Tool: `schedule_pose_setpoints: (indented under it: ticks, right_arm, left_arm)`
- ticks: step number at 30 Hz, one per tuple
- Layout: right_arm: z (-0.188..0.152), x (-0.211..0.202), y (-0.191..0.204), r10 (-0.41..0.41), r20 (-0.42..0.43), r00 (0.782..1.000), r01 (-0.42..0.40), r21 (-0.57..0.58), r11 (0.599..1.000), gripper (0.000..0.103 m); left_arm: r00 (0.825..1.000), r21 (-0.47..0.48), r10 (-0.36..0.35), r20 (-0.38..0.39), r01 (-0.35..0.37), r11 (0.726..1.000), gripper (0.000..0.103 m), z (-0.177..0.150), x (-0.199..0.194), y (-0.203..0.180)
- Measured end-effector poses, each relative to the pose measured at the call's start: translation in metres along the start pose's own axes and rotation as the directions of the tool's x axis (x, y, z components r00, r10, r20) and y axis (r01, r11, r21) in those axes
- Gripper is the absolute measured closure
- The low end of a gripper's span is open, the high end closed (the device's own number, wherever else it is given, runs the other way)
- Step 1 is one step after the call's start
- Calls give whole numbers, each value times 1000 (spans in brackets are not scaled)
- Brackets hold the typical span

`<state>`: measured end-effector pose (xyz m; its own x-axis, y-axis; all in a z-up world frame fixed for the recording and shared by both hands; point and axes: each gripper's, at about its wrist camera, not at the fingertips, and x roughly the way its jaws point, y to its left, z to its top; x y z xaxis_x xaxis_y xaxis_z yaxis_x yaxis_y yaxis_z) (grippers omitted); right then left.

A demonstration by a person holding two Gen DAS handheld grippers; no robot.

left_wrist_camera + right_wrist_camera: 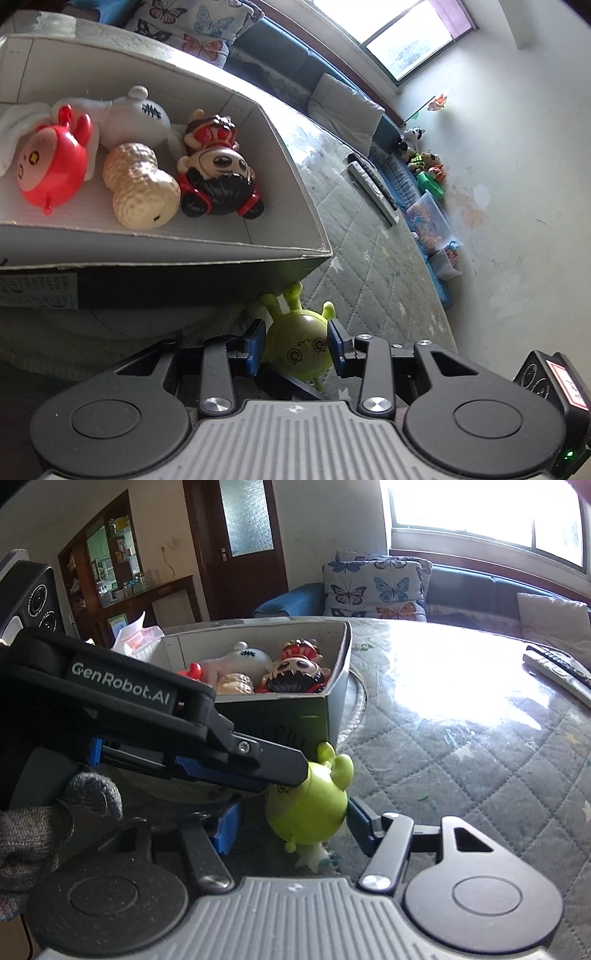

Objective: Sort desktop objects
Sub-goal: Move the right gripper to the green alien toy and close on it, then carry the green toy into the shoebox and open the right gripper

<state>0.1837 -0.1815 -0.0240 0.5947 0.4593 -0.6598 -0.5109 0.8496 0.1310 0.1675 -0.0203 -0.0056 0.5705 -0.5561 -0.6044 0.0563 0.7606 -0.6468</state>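
A green round toy with a drawn face and stalks sits between my left gripper's blue pads, which press its sides. It also shows in the right wrist view, beside the box's near corner. My right gripper is open around the same toy, its pads apart from it. The left gripper's finger crosses from the left and lies on the toy. The grey cardboard box holds a red round toy, a peanut toy, a white toy and a toothy figure.
The quilted table cover spreads to the right. Remote controls lie on it farther out. A sofa with butterfly cushions stands behind the table. A storage bin and small toys sit on the sofa by the wall.
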Motion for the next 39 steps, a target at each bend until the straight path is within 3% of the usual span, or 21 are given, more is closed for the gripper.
schedule_pose_setpoints:
  ticks: [3, 13, 21, 28, 34, 39]
  right_arm:
    - [-1, 0, -2, 1, -7, 1000, -1, 14, 1000, 54]
    - [-5, -31, 13, -20, 22, 1000, 21, -17, 1000, 54]
    - [36, -53, 32, -3, 145, 989, 15, -82, 997, 54]
    - [83, -16, 43, 55, 155, 986, -36, -123, 992, 54]
    - [118, 35, 43, 103, 106, 989, -92, -97, 991, 54]
    - [128, 74, 40, 119, 54, 991, -115, -78, 990, 54]
  left_arm:
    - [1000, 0, -5, -1, 5, 1000, 64, -2, 0, 0]
    - [998, 14, -64, 0, 64, 998, 64, -14, -25, -8]
    - [989, 98, -80, 124, 68, 993, 64, 7, -68, -28]
    - [983, 52, -41, 180, 32, 998, 64, 52, -78, -3]
    - [984, -22, 3, 177, 1, 1000, 64, 92, -68, 32]
    - [988, -103, 20, 152, -4, 995, 64, 113, -54, 65]
